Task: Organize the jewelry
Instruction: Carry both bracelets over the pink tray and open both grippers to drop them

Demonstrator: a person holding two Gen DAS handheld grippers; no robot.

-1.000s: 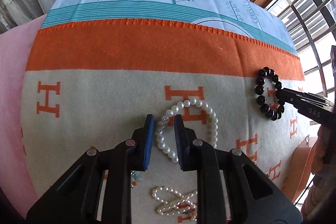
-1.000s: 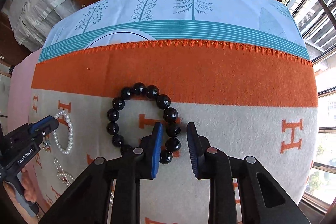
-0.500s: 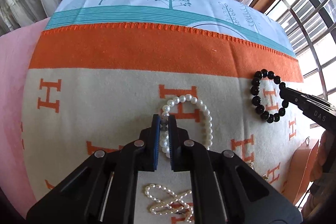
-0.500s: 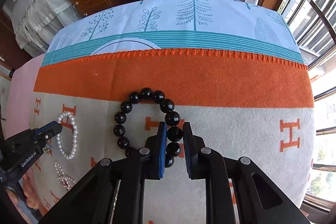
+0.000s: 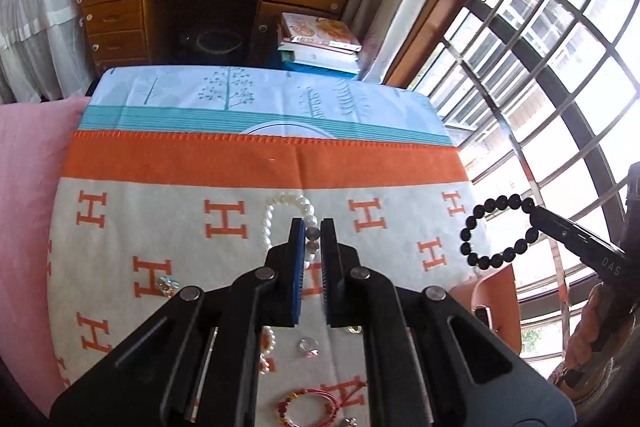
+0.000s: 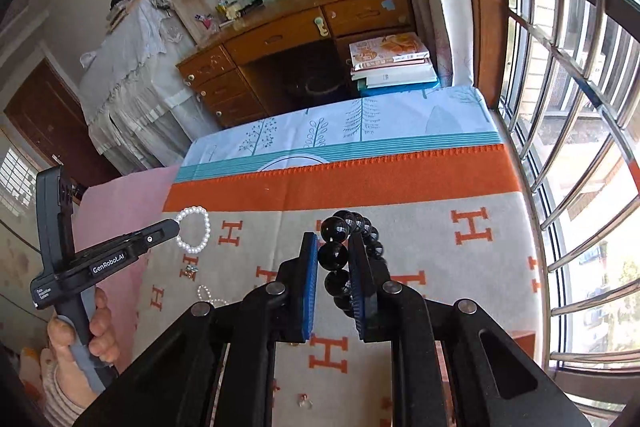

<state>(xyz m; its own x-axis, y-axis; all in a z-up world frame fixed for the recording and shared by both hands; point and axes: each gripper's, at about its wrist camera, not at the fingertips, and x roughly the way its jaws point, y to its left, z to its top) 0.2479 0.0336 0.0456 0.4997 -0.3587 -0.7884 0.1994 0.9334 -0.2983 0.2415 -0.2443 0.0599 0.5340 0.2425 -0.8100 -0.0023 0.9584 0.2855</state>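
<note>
The pearl bracelet [image 5: 288, 223] is pinched near the centre of the left wrist view, and it is carried clear of the blanket [image 5: 180, 223]! The left gripper [image 5: 311, 239] is seen nearly fully closed, its blue-padded fingers [image 5: 297, 259] pressed on a couple of beads on the loop's right side, while the rest of the white loop is left hanging out to the upper left of the fingertips. In the right wrist view the same bracelet is spotted at centre left, held in the air at the tip of that gripper, whose handle is gripped by a hand [image 6: 86, 339] at lower left.

The black bead bracelet [image 6: 352, 251] is clamped in the right gripper [image 6: 334, 259], in the middle of the right wrist view. Its fingers [image 6: 310, 279] are held a little apart by one large glossy bead caught between the pads, with the other beads strung above and below. From the left wrist view this dark ring is shown at centre right, lifted over the blanket's edge in front of the window bars [image 5: 560, 87].

Lower down in the left view, small pieces are left lying on the orange-and-cream blanket: a red bangle [image 5: 308, 403] at bottom centre and a clear trinket [image 5: 306, 347] just above it. A stack of books [image 5: 320, 43] is seen beyond the bed.
</note>
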